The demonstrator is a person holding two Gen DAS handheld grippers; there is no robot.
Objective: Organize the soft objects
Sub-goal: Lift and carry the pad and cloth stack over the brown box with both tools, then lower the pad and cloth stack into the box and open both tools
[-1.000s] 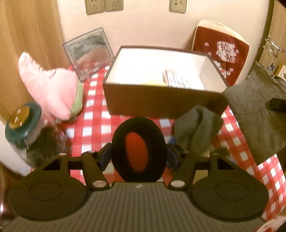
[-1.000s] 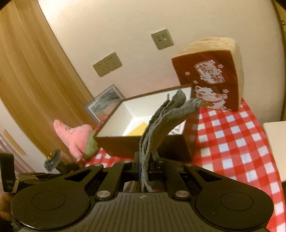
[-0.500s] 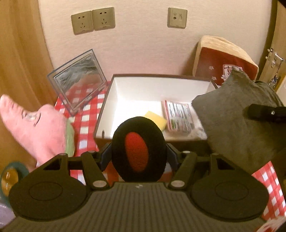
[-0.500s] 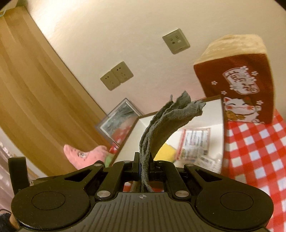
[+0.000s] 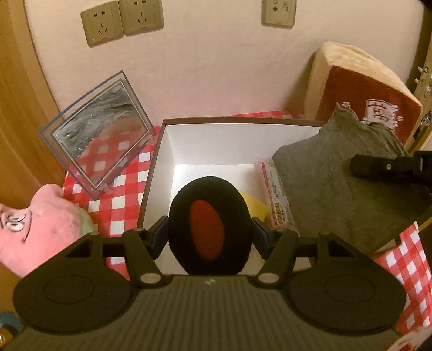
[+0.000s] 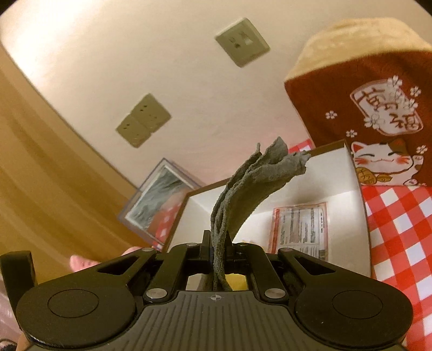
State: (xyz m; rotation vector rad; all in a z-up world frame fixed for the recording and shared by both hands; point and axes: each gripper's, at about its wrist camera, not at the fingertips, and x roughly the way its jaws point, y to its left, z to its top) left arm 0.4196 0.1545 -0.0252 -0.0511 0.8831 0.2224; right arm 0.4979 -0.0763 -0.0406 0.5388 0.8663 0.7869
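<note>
Between the left gripper's (image 5: 210, 237) 2 fingers sits a black earmuff (image 5: 210, 226) with a red oval centre, standing upright on edge and clamped at both sides by the pads. It hangs over the near wall of an open box (image 5: 162, 162) with white inner walls, so its upper half is seen against the box floor.

To its right in the left wrist view, a grey cloth (image 5: 332, 183) hangs over the box's right side, pinched by the right gripper (image 6: 216, 243), whose dark finger (image 5: 378, 167) reaches in from the right edge. From the right wrist view the jaws are nearly together, clenched on the cloth (image 6: 243, 189), which stands up from between them and curls right over the box (image 6: 359, 205).

Inside the box lie a yellow piece (image 5: 255, 206) just right of the earmuff and a printed packet (image 5: 278, 197) partly under the cloth.

Left of the box, on a red-checked tablecloth (image 5: 118, 194), a clear frame (image 5: 100, 140) leans tilted, and a pink plush (image 5: 40, 229) lies nearer the camera. Behind the box's right corner, a red cushion (image 5: 361, 91) with a cream top stands against the wall (image 5: 216, 67), which carries 3 sockets (image 5: 121, 20).
</note>
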